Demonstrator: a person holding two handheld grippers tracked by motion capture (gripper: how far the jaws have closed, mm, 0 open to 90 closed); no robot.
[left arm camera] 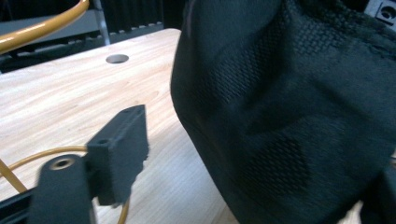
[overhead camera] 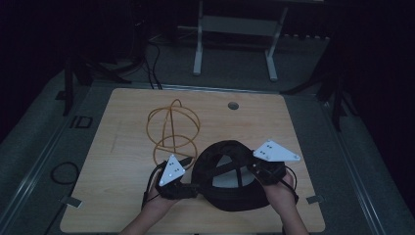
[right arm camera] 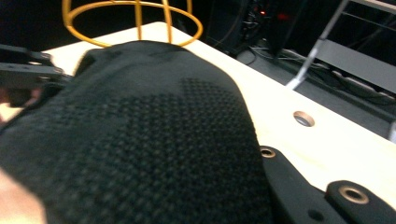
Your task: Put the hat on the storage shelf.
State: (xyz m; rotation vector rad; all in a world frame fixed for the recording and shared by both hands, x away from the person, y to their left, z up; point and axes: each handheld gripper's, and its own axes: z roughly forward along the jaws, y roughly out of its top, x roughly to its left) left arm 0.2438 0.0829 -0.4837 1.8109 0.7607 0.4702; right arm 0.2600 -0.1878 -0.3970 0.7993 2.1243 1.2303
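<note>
High view shows my black mesh cap (overhead camera: 230, 176) on the wooden table (overhead camera: 122, 147), near the edge by me. My right tongs (overhead camera: 264, 174) pinch the cap's rim at 3 o'clock, shut tight on it. My left tongs (overhead camera: 188, 188) sit at 9 o'clock of the cap. Left gripper view shows 1 black pad (left arm camera: 122, 154) apart from the cloth, so these tongs are open. A yellow wire cage (overhead camera: 172, 129) lies at 11 o'clock from the cap.
</note>
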